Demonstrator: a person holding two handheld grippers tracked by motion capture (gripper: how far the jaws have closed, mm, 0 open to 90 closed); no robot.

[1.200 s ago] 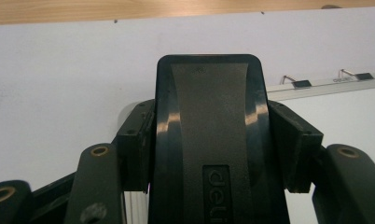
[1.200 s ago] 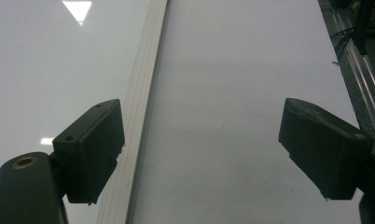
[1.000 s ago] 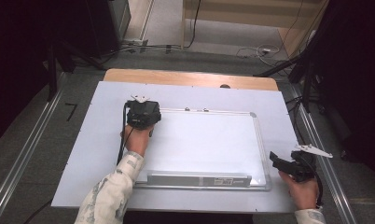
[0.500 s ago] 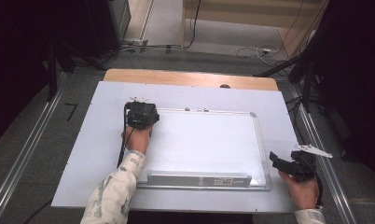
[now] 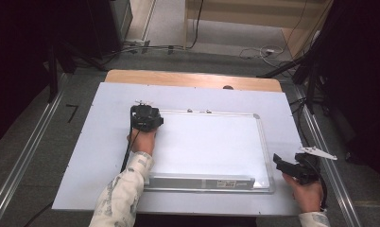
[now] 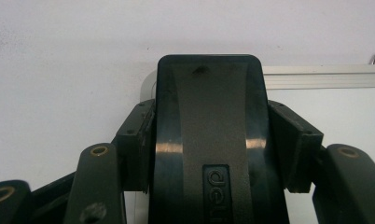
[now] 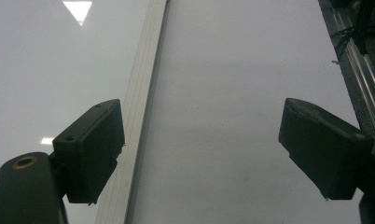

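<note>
A black whiteboard eraser [image 6: 209, 93] is clamped between the jaws of my left gripper [image 6: 210, 140], pads pressing on both of its sides. It hangs low over the far left corner of the whiteboard [image 5: 211, 142], where my left gripper [image 5: 144, 113] is in the high view. Whether the eraser touches the board I cannot tell. My right gripper [image 5: 280, 163] is by the board's near right corner, pointing left. Its jaws stand wide open [image 7: 202, 149] with nothing between them, over the board's silver frame [image 7: 143, 93] and the table.
The whiteboard lies flat on a pale table sheet [image 5: 103, 123], its pen tray [image 5: 202, 182] along the near edge. A wooden strip [image 5: 193, 79] runs along the table's far edge. Metal rails [image 5: 330, 156] and cables border the right side.
My left gripper has sunk a little toward the board's far left corner with the eraser in it. The right gripper has kept still.
</note>
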